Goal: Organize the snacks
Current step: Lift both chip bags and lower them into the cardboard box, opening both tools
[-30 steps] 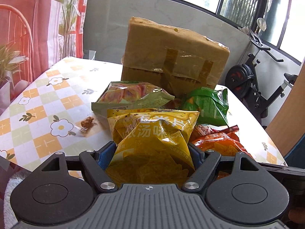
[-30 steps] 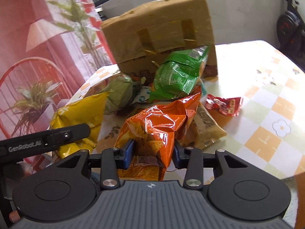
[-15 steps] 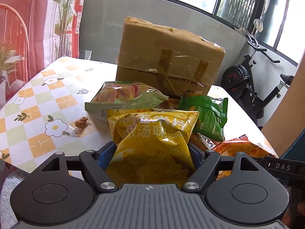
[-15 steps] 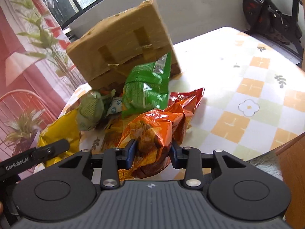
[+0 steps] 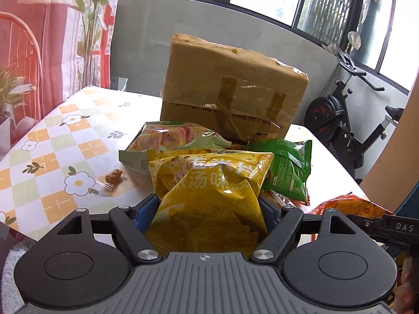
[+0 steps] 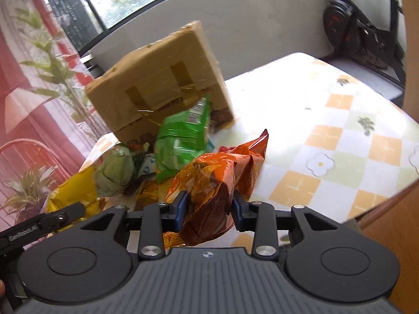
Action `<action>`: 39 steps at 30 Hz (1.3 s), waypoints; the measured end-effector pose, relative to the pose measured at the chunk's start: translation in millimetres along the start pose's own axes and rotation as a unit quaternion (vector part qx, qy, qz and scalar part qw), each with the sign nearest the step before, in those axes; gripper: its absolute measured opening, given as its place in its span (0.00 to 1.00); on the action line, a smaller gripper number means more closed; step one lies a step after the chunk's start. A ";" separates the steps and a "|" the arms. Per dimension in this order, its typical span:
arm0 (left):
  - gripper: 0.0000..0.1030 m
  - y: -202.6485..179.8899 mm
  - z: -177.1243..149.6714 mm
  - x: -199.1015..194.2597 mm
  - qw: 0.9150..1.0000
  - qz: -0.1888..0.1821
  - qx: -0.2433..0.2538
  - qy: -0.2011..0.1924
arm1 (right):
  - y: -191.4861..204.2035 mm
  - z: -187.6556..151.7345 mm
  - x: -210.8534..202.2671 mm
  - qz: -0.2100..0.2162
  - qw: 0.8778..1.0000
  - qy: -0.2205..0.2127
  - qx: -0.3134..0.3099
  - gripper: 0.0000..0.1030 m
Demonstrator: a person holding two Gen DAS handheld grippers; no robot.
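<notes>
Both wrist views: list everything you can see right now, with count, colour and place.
Cardboard box: one, brown, taped, back of table.
Yellow chip bag: one, in the left gripper.
Orange chip bag: one, in the right gripper.
Green bag: one, before the box.
Pale green bag: one, left of green bag.
Wrapped snack: one, brown, alone on the cloth.
Table: one, orange-and-green checked cloth.
Exercise bike: one, black, right background.
Left gripper: black, shut on yellow bag.
Right gripper: black, shut on orange bag.
</notes>
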State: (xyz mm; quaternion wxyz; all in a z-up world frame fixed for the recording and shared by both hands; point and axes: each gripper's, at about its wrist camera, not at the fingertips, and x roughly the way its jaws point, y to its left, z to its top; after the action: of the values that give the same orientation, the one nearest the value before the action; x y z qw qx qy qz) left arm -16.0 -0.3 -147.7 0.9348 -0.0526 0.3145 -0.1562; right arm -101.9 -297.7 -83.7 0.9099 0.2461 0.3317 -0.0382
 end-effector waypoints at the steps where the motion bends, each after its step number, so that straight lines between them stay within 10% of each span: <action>1: 0.78 0.3 0.7 0.3 1.000 0.000 0.000 0.000 | -1.7 1.3 -2.8 -0.001 1.000 -0.006 0.000 0.35; 13: 0.78 11.0 47.6 -24.9 0.993 0.029 0.032 -0.107 | 34.3 33.1 -25.0 0.006 0.985 -0.116 -0.124 0.35; 39: 0.78 13.0 144.0 3.1 0.987 0.052 0.044 -0.148 | 75.2 112.9 34.5 0.069 0.961 -0.175 -0.203 0.35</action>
State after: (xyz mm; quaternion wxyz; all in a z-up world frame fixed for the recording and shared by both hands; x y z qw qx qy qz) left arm 76.7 11.0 -37.3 0.9794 -0.0173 0.1673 -0.1118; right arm 8.4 -282.1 1.0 0.9851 0.0674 0.1500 0.0503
